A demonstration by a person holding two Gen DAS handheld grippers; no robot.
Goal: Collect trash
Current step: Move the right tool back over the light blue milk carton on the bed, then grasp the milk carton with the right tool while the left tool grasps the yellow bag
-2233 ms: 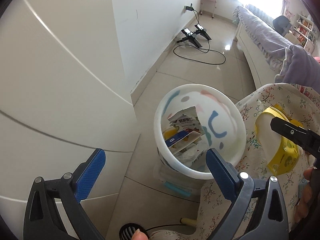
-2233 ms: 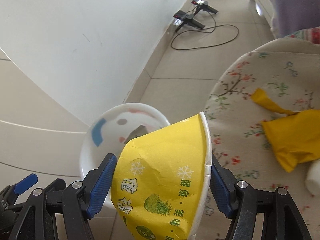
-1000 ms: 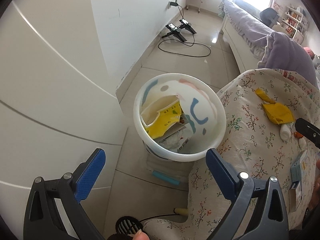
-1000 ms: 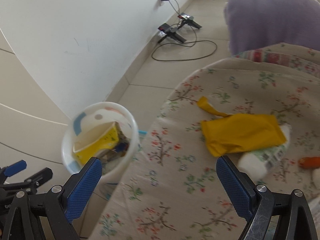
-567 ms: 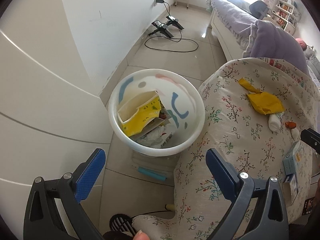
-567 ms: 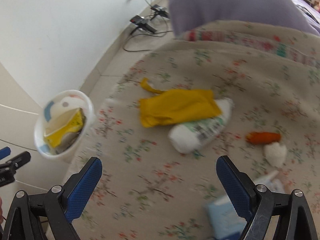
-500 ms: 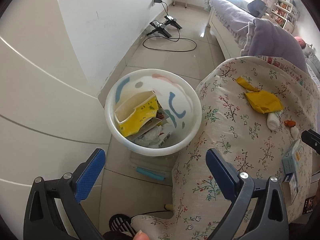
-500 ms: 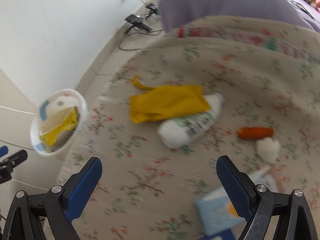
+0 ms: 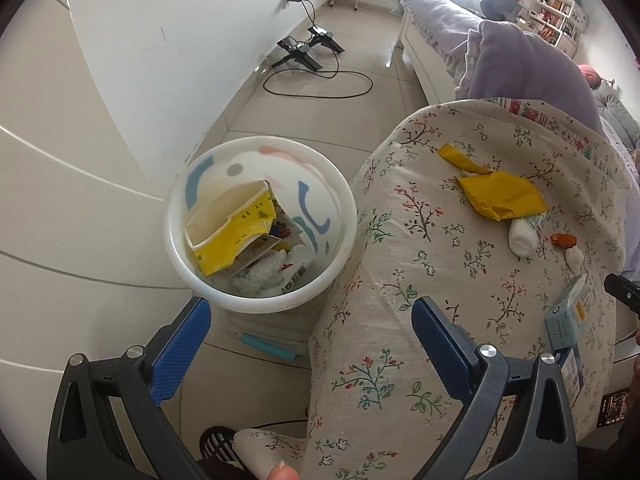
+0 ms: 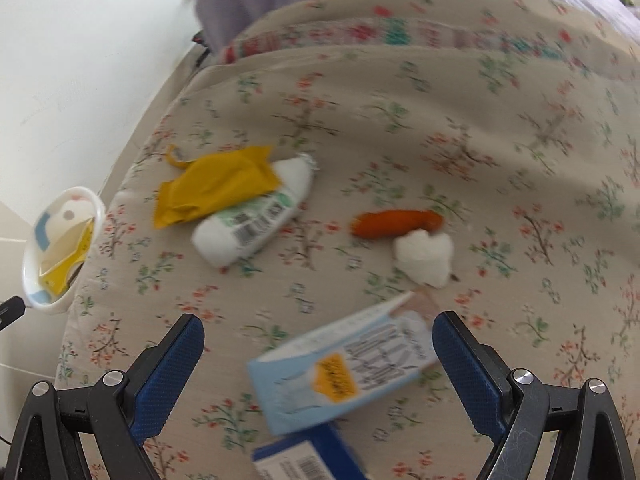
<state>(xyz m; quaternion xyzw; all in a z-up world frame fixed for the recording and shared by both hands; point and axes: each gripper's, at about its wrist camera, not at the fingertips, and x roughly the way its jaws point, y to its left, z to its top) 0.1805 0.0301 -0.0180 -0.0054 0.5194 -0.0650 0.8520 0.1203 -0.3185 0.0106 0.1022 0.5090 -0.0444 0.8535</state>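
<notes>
The white trash bin (image 9: 338,268) stands on the floor beside the floral-covered surface (image 9: 420,280) and holds a yellow paper cup (image 9: 236,232) on other rubbish. My left gripper (image 9: 310,340) is open and empty, above the bin's near rim. My right gripper (image 10: 318,348) is open and empty over the floral cover, with a light blue carton (image 10: 344,368) lying between its fingers. Beyond it lie a yellow wrapper (image 10: 216,192), a white tube (image 10: 256,220), an orange piece (image 10: 396,224) and a white tissue wad (image 10: 424,256). The bin also shows in the right wrist view (image 10: 98,216).
A dark blue box (image 10: 304,460) lies just under the carton. A purple blanket (image 9: 528,68) is heaped behind the cover. A white wall (image 9: 180,40) runs left of the bin. Black stands and a cable (image 9: 316,64) lie on the tiled floor beyond.
My right gripper let the yellow cup go into the bin, then swung right and down over the floral cover to the blue carton. My left gripper shifted right, away from the bin.
</notes>
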